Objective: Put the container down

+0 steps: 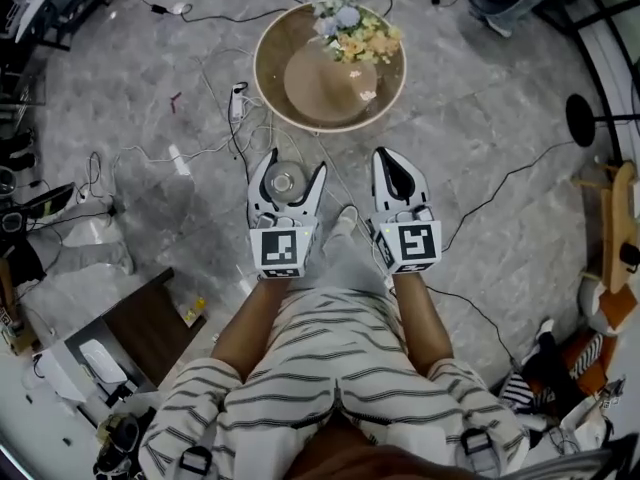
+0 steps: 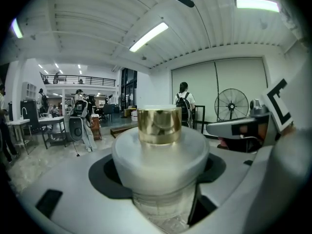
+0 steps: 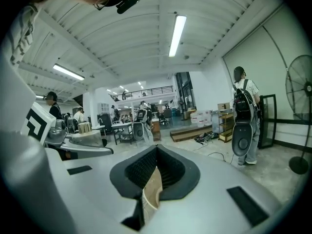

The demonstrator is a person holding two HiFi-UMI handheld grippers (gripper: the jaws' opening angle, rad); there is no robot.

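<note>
Frosted glass with a gold cap, that's what the container looks like up close, and it is clamped in the left gripper. In the left gripper view the jaws are seen spread wide, with the dark pads pressed against the container's sides. It is held upright, cap on top, with nothing under it but air. So it hasn't been put down yet.

From the head view, the container is seen from above, right between the left gripper's two white fingers. It is held over the grey marble floor, short of the round table and clearly apart from it. Flowers are piled at the table's far edge. Cables are strewn over the floor beside and below the table.

The right gripper is held just beside the left one, at about the same height. Its jaws are seen pressed together at the tips in the right gripper view, and nothing is caught between them.

In the background of the left gripper view, a standing fan and a person with a backpack can be made out.
</note>
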